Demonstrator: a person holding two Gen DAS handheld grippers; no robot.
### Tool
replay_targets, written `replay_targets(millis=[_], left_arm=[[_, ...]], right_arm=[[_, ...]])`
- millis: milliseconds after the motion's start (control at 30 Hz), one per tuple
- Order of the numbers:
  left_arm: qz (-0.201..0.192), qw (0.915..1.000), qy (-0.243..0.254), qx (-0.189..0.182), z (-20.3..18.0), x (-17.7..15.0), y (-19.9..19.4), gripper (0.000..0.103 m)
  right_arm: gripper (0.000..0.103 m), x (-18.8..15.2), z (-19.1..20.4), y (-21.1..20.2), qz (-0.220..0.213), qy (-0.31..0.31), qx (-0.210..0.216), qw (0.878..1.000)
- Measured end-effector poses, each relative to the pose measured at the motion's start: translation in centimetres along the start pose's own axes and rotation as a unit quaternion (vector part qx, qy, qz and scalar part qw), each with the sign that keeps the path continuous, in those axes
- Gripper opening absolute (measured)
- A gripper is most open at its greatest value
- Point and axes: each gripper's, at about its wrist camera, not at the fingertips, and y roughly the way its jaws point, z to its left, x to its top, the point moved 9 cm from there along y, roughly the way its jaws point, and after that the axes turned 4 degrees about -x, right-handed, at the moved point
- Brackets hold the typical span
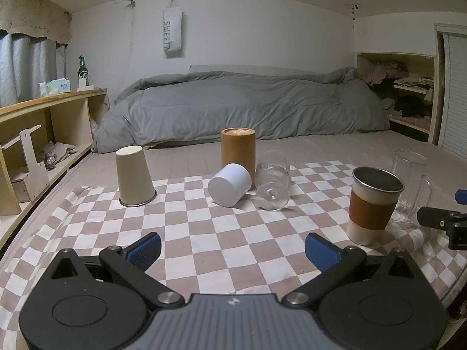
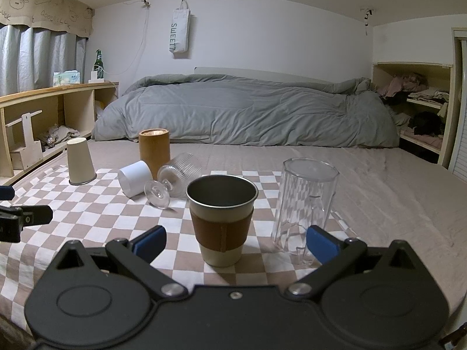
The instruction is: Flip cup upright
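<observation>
Looking along the left hand-held gripper [image 1: 233, 249], its blue pads stand wide apart with nothing between them, low over the checkered cloth [image 1: 204, 233] spread on the bed [image 1: 335, 148]. Ahead of it several cups wait. A beige cup [image 1: 134, 176] stands mouth down on the left part of the cloth, a white cup [image 1: 229, 184] lies on its side with its closed base toward the camera, and a ribbed stemmed glass [image 1: 273, 183] lies tipped beside it, foot forward. Both lean close to a tall brown cylinder [image 1: 238, 150] behind them; whether they touch it is hard to tell at this angle. To the right a sleeved cup [image 1: 373, 205] already stands upright, with a clear mug [image 1: 411, 185] just behind.

From the right wrist view, the right hand-held gripper [image 2: 235, 242] is likewise spread wide and holds nothing. The sleeved cup [image 2: 221, 218] sits almost directly between and just beyond its pads, mouth up, and a clear tumbler-like glass [image 2: 303, 213] stands just beside it, close to the right pad. The white cup [image 2: 135, 178], stemmed glass [image 2: 175, 178] and beige cup [image 2: 80, 160] lie farther off to the left.

With the sleeved cup seemingly finished, the step in hand is probably choosing a cup to right. The left hand-held gripper is better placed for the white cup: approach from the side, close on its wall near the middle, lift clear of the cloth before rotating, and keep well away from the stemmed glass, which looks ready to roll.
</observation>
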Motion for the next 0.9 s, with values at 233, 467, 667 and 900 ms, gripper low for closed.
replay_targets(millis=[233, 467, 667, 900], left_arm=[[0.0, 1.0, 0.001, 0.0, 0.0, 0.0, -0.01, 0.103], [0.0, 1.0, 0.001, 0.001, -0.01, -0.02, 0.02, 0.103], [0.001, 1.0, 0.001, 0.0, -0.04, -0.02, 0.0, 0.103], [0.0, 1.0, 0.002, 0.0, 0.03, -0.19, -0.05, 0.103]], right_arm=[[0.103, 0.02, -0.11, -0.01, 0.0, 0.001, -0.001, 1.0], [0.103, 0.04, -0.15, -0.04, -0.001, 0.0, -0.002, 1.0], [0.103, 0.04, -0.13, -0.04, -0.001, -0.001, -0.002, 1.0], [0.103, 0.04, -0.27, -0.08, -0.001, -0.001, -0.004, 1.0]])
